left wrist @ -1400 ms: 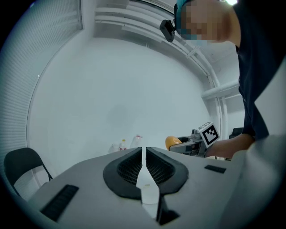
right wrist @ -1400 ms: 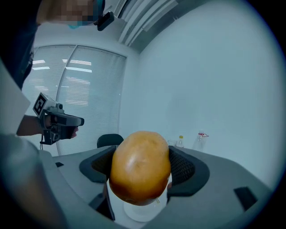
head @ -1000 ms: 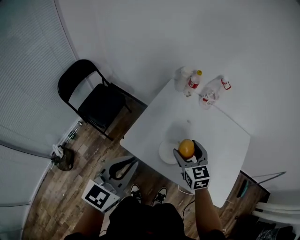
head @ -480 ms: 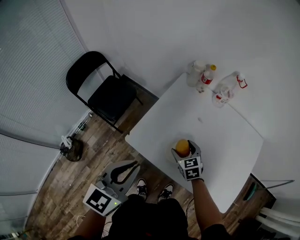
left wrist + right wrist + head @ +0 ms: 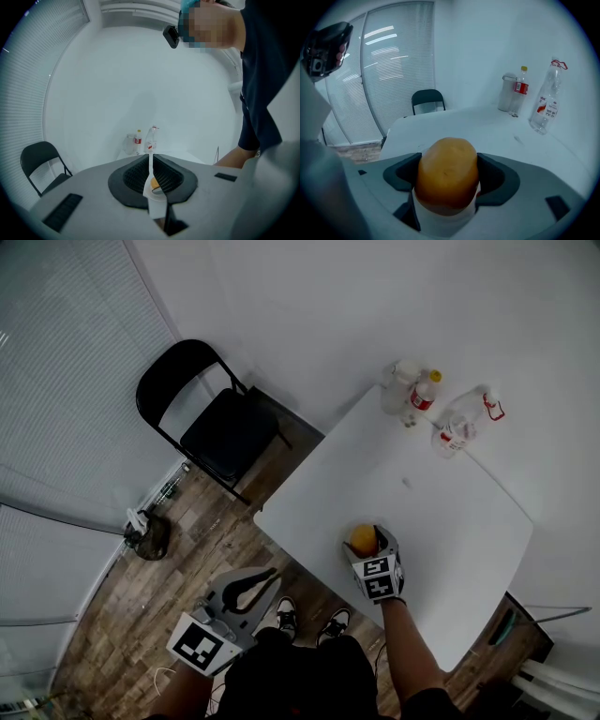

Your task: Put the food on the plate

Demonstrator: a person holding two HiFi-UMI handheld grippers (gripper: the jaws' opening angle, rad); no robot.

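Table (image 5: pixel 450 512) w/ bottles (image 5: pixel 424 397) at back; R tongs (image 5: pixel 367 540) tight on food (image 5: pixel 447 173), L tongs (image 5: pixel 150 164) closed.

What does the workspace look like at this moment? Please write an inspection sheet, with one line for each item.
Surface: white table, with one small speck near its middle.
Job's things: round orange food held low over the plate, which is mostly hidden. Contact cannot be told.
Clutter: jar, capped bottle and spray bottle at the far corner.
Claws: right claw shut on the food. Left claw shut, empty, off the table.
Cables: a thin cord seems to lie on the floor by the shoes.
Surroundings: black chair, wood floor, blinds at the left.
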